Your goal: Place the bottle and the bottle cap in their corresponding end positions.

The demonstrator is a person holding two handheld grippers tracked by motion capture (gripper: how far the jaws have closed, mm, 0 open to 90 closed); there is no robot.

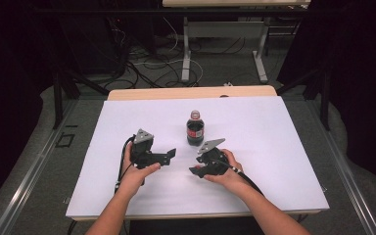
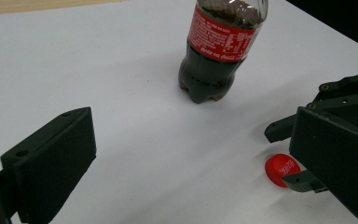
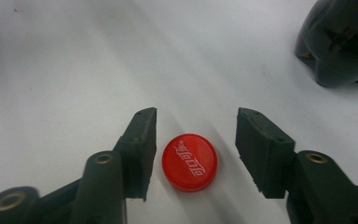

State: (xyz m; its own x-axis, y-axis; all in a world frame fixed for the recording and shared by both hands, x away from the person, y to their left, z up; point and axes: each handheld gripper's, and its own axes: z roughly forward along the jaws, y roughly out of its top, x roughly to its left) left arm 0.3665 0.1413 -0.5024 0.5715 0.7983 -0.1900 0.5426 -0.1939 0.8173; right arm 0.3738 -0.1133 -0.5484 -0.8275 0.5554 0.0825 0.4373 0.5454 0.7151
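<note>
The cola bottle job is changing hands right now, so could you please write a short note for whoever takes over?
Right gripper: open, its pads either side of the red cap, gaps visible on both sides.
Left gripper: open, holding nothing, aimed toward the cola bottle.
The bottle stands upright mid-table; the cap lies flat in front of it.
Done: cap off and set down.
Left: presumably withdraw the right gripper.
</note>
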